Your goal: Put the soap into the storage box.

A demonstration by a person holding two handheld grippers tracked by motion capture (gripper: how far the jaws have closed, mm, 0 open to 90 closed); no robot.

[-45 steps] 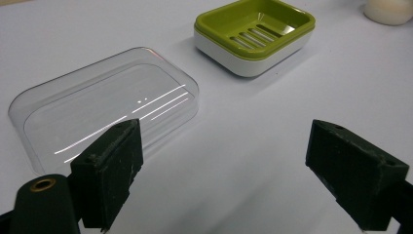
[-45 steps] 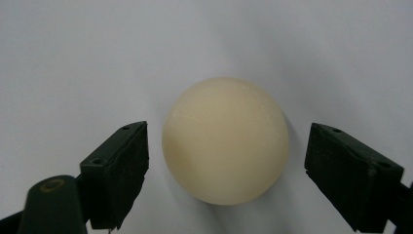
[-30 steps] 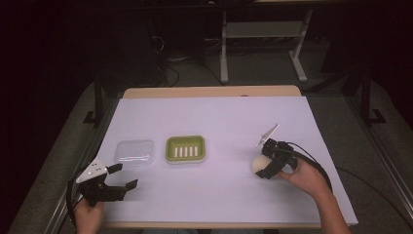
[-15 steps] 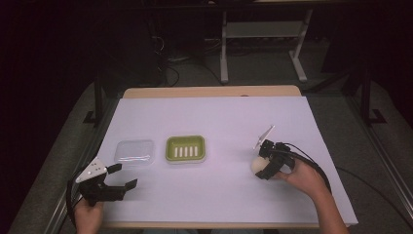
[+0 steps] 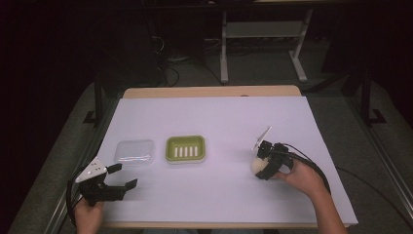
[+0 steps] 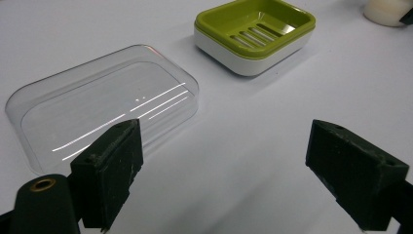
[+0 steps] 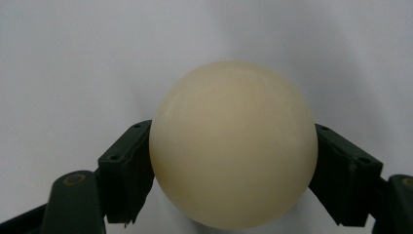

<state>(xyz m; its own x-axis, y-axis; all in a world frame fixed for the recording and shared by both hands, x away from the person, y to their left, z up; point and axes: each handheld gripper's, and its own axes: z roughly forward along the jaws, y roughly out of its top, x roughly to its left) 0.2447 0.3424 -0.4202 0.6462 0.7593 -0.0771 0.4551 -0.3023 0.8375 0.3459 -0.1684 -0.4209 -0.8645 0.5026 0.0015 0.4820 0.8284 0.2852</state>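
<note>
Right gripper [image 5: 265, 165] sits at the right side of the white table [image 5: 311, 126], jaws just been closing, now clamped on both sides of a round cream soap [image 7: 234, 144]; in the right gripper view both pads touch it, one on each flank. Soap [image 5: 257, 166] rests on the table, well to the right of the green soap dish [image 5: 185, 148]. Dish is near the table's middle, slotted tray on a white base, nothing in it. Clear plastic lid [image 5: 134, 151] lies flat just left of the dish, a small gap between them. Left gripper [image 5: 122, 178] is at the front left corner of the table, near the lid but apart from it, jaws spread wide with nothing between them. Left gripper view looks across the lid [image 6: 104, 109] to the dish [image 6: 253, 36], with the soap [image 6: 387, 10] at the far top right edge.
</note>
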